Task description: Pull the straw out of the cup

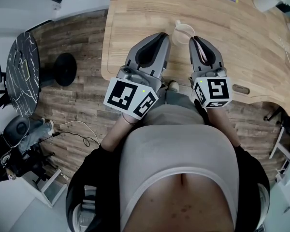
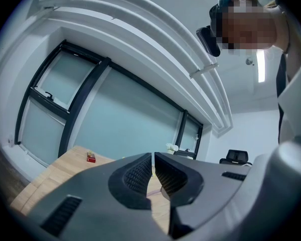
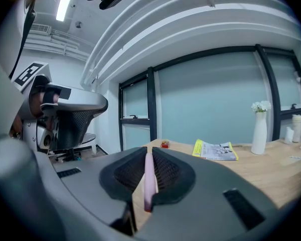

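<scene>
The straw (image 3: pixel 148 182), pink and thin, is clamped between the closed jaws of the right gripper (image 3: pixel 149 153), lying lengthwise along them with one end showing below the pads. We see none of it in the cup (image 1: pixel 183 31), so we judge it already pulled free. The cup stands unheld near the near edge of the table (image 1: pixel 135 13), between the two gripper noses. The left gripper (image 1: pixel 165 35) sits just beside it, jaws together on nothing. Our worry is that the straw slides out of so narrow a pinch if the right hand tilts or swings. A careless sweep of either nose could also knock the light cup over that near edge.
</scene>
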Tool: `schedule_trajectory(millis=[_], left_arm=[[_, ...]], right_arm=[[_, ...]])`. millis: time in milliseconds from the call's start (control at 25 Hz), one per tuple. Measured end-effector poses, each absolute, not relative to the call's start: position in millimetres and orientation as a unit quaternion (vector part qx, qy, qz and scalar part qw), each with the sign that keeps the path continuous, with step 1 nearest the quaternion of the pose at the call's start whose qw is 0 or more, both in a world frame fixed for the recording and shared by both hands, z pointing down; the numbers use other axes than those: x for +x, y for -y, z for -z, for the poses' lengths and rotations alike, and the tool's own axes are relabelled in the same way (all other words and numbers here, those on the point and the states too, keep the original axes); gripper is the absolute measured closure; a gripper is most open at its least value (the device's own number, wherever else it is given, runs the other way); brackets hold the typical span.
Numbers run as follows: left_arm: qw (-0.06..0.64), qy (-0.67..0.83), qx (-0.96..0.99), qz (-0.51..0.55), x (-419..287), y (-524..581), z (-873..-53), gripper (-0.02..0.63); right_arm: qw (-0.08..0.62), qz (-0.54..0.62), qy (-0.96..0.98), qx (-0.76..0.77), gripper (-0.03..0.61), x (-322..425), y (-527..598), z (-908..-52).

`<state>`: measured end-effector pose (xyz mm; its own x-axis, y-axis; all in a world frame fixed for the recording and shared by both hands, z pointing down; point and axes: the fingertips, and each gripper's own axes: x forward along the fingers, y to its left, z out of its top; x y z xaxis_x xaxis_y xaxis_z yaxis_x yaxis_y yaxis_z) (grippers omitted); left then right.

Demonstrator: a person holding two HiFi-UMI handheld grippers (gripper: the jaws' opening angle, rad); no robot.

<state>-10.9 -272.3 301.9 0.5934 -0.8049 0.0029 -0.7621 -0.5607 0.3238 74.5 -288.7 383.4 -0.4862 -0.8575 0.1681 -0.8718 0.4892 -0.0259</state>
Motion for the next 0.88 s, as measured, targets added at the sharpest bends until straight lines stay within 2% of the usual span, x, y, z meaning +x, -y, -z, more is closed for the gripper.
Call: schedule_trajectory(millis=[880], left_arm=[[0.144, 0.442, 0.882, 0.074, -4, 279, -301, 0.600]], right_arm=[[0.050, -0.050, 0.863, 0.501, 0.528, 78, 293, -370]])
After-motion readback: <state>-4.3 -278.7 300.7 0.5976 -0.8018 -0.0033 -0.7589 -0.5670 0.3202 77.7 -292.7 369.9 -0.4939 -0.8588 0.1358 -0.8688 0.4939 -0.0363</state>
